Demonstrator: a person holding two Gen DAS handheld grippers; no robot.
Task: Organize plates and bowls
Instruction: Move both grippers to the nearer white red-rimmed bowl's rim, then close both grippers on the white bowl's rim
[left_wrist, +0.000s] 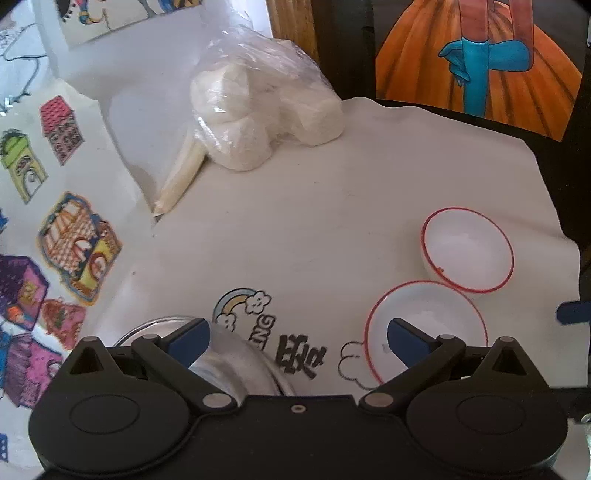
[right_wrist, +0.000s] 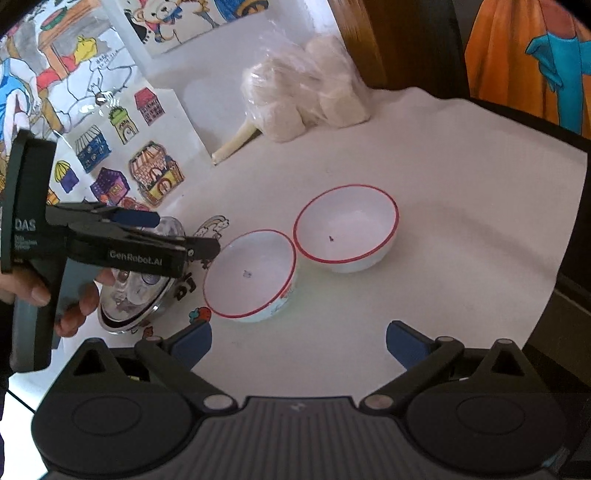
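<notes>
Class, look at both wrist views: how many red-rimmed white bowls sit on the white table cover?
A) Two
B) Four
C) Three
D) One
A: two red-rimmed bowls show in the right wrist view, the nearer bowl and the farther bowl, side by side on the table cover; the only other dish is a clear glass one under the open left gripper.

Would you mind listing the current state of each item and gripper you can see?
Left gripper: open, over the glass plate.
Right gripper: open, holding nothing.
Glass plate: on the table, not gripped.
Near bowl: upright, empty.
Far bowl: upright, empty, unstacked.
Plastic bag: lying on the table.
</notes>
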